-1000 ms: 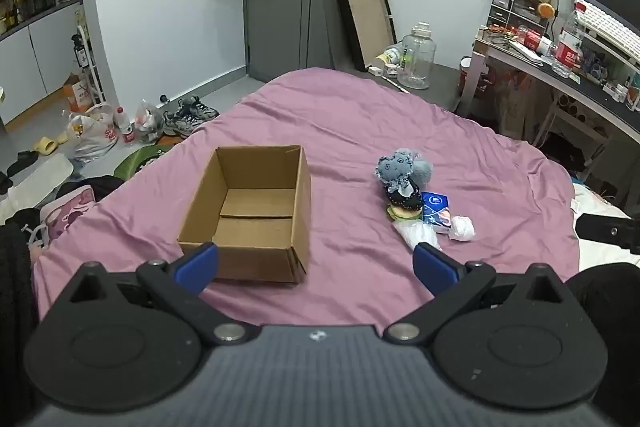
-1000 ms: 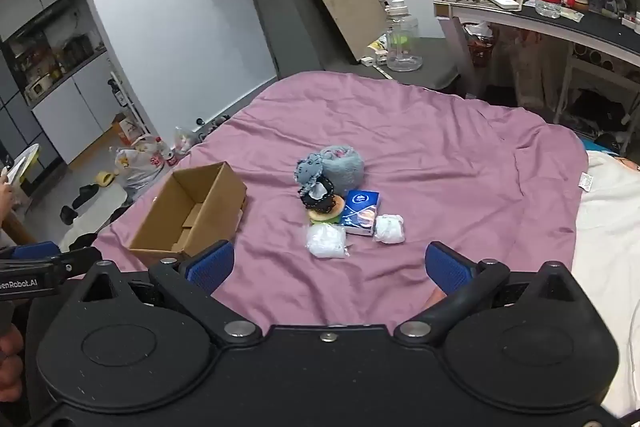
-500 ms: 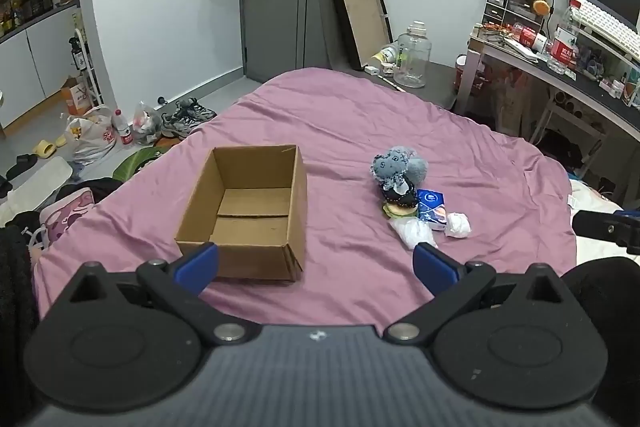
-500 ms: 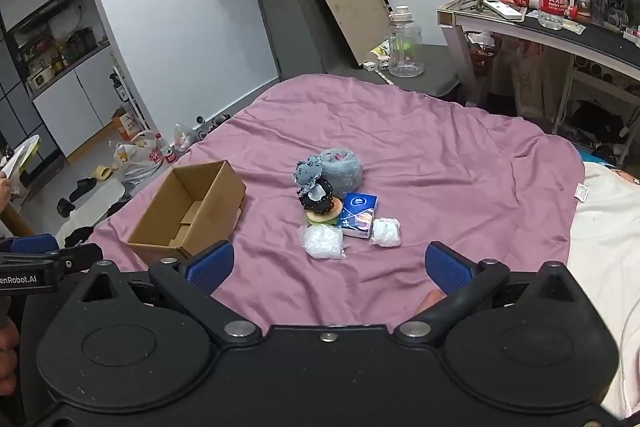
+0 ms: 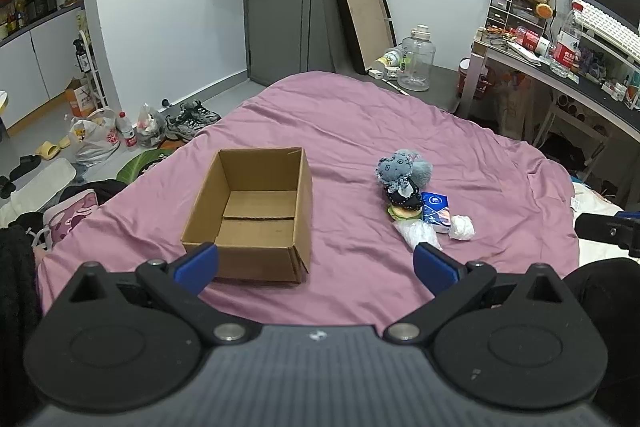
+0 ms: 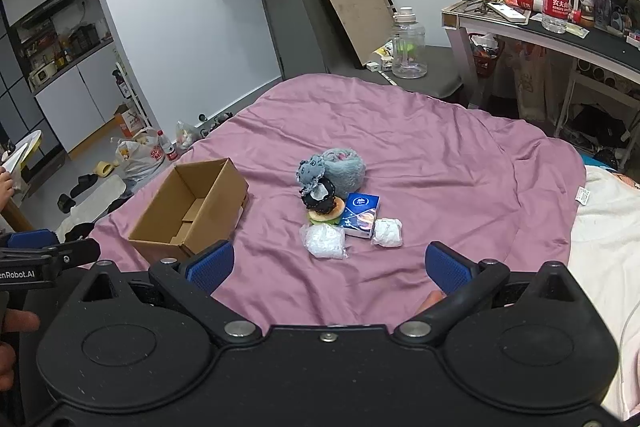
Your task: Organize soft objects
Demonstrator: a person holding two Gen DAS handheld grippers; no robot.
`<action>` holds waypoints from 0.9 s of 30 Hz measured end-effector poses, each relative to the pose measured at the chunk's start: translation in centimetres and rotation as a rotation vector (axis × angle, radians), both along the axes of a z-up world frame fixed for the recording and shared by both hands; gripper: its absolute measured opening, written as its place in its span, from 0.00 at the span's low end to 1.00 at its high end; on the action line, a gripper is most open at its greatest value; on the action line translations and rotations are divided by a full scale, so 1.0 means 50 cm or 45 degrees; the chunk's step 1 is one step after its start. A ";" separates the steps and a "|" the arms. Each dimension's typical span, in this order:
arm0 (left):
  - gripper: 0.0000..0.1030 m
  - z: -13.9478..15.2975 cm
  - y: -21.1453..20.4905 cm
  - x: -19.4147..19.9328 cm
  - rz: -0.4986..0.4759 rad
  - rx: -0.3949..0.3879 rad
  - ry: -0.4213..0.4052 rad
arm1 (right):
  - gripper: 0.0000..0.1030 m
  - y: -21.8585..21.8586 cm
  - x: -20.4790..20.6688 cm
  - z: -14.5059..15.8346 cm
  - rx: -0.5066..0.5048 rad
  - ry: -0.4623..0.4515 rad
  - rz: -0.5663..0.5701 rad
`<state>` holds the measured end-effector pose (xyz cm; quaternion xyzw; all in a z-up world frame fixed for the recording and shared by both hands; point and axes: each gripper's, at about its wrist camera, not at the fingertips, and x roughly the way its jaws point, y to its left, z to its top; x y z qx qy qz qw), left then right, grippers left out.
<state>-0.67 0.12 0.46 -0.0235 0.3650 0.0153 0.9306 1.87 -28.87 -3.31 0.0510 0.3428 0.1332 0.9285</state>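
Note:
An open, empty cardboard box [image 5: 252, 215] [image 6: 192, 207] sits on the purple bedspread [image 5: 360, 131]. To its right lies a small pile: a grey-blue plush toy [image 5: 400, 167] [image 6: 332, 171], a black frilly item [image 6: 320, 197], a burger-shaped toy [image 6: 326, 215], a blue tissue pack [image 5: 436, 207] [image 6: 360, 215], a clear bag of white stuff [image 6: 324, 241] and a white wad [image 5: 462, 227] [image 6: 387, 231]. My left gripper [image 5: 316, 267] is open, held near the bed's front edge, short of the box. My right gripper [image 6: 330, 265] is open too, just short of the pile, holding nothing.
A desk [image 6: 560, 39] crowded with bottles and a keyboard stands at the right. A large water jug [image 5: 414, 63] and a leaning tray [image 5: 364, 19] stand behind the bed. Shoes and bags [image 5: 96, 143] litter the floor at left. A white blanket [image 6: 608, 235] lies to the right.
Both views have shifted slightly; the box and pile sit a little lower and closer in frame. Both grippers stay open and nothing on the bed has moved.

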 end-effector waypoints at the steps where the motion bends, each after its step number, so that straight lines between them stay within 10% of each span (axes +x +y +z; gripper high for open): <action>1: 1.00 0.001 0.001 0.000 -0.001 -0.003 -0.002 | 1.00 0.001 0.000 0.001 0.001 0.000 -0.002; 27: 1.00 0.003 -0.007 -0.004 -0.009 -0.002 -0.009 | 1.00 0.001 -0.006 0.005 -0.024 -0.001 -0.004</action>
